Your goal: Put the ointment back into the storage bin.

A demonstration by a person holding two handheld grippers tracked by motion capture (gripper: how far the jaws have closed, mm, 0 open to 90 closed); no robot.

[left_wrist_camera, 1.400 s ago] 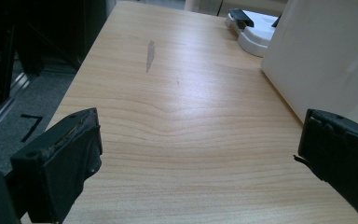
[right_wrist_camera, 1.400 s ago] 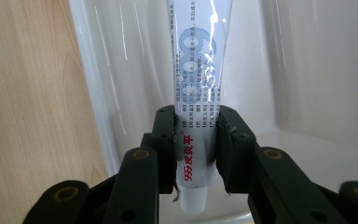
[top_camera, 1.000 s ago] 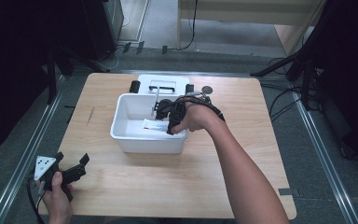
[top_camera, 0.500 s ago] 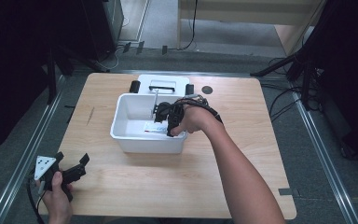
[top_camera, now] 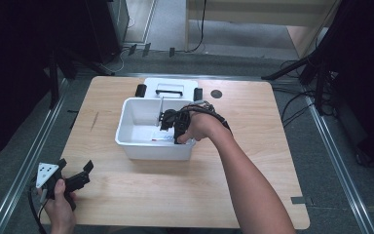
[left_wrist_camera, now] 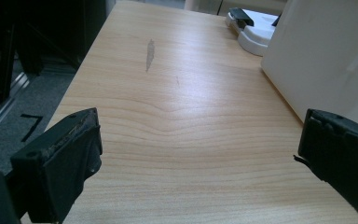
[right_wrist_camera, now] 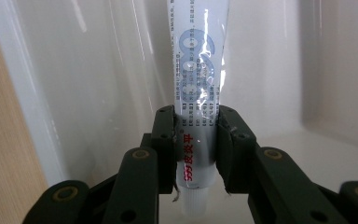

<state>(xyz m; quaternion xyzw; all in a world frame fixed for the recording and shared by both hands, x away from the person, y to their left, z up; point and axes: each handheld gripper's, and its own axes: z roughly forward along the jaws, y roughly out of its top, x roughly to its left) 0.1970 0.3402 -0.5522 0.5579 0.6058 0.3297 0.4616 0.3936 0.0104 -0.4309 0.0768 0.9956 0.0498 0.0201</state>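
a: where's the tube [right_wrist_camera: 197, 88] now?

b: inside the white bin [top_camera: 131, 134], clamped between the jaws of the right gripper [right_wrist_camera: 196, 144]. from the right gripper view the pads press on both sides of it near the cap end, cap pointing toward the camera, the printed body running away against the bin's inner wall.

a: anything different from a second ago?

b: a little. in the high view the right gripper [top_camera: 169, 120] sits slightly nearer the bin's middle, and the tube now looks upright, a thin pale strip rising above the jaws. earlier it lay lower, closer to the floor of the bin. the jaws themselves have hardly moved, so the grip is steady.

a: so it's being lifted out?

b: that's my reading: tube picked up off the bin floor, not yet clear of the rim. a small paper-like piece remains on the bottom; i can't tell what it is.

a: and the other hand?

b: the left gripper [top_camera: 73, 178] rests at the near left corner of the table [top_camera: 175, 195], same spot as before, jaws wide apart with nothing between them, only bare wood in the left gripper view [left_wrist_camera: 200, 140]. the lid [top_camera: 170, 87] lies behind the bin.
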